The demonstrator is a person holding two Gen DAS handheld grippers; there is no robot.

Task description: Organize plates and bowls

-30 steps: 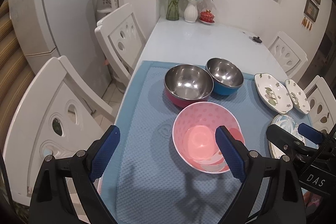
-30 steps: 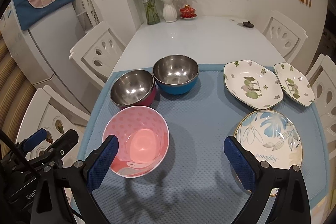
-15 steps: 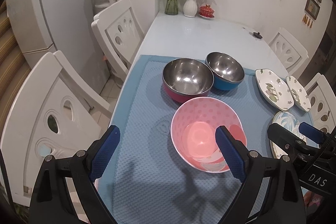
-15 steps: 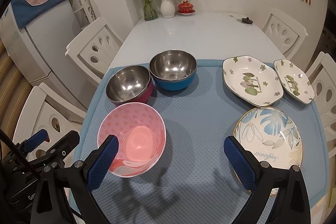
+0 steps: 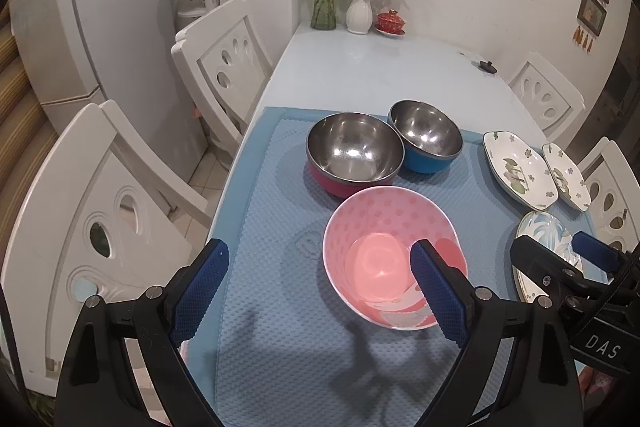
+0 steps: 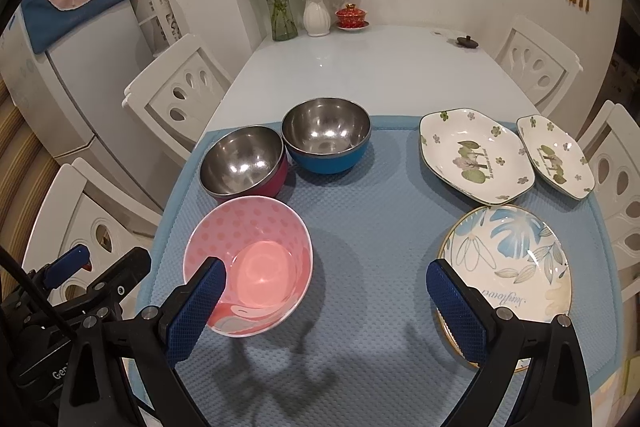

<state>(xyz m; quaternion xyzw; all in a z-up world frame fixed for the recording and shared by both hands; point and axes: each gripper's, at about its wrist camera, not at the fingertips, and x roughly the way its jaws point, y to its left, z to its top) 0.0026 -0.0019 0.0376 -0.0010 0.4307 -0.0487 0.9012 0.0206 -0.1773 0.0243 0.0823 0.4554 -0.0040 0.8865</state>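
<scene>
I hold both tools spread wide and empty above the blue mat: the pink polka-dot bowl lies ahead-right of the left tool, nearer than the right tool, plates right.

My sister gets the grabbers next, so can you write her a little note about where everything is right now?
Left gripper: open, holding nothing, above the mat near the pink bowl.
Right gripper: open, holding nothing, between the pink bowl and the leaf plate.
Bowls: pink one in front, red bowl and blue bowl side by side behind it.
Plates: leaf plate in front, big flower plate and small flower plate behind.
Done: nothing is stacked.
Left: all of the bowls and plates.
</scene>
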